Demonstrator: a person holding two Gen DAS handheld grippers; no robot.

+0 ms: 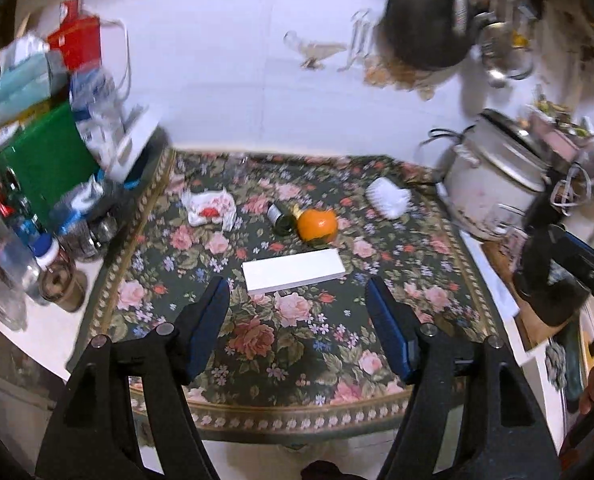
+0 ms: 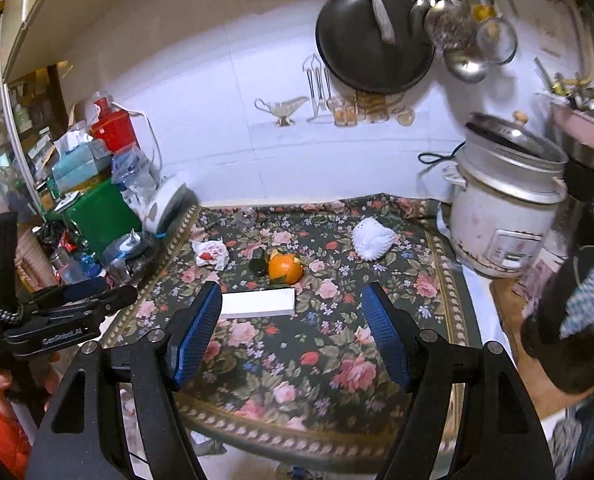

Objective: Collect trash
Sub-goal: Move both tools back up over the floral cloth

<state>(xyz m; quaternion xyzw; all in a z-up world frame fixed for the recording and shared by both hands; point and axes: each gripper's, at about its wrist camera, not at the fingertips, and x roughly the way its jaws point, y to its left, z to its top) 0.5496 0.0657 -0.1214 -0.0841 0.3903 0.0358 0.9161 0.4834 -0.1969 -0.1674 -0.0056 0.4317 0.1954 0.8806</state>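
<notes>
Both tools agape, empty | white box long axis crosswise, flat

Floral dark-green tablecloth; orange fruit; white box; green box.

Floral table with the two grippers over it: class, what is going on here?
A person holds the left gripper and right gripper open and empty above the floral tablecloth. Nothing is collected yet. A white box, a part-peeled orange beside a small dark bottle, a crumpled wrapper and a white foam net lie on the cloth.
</notes>
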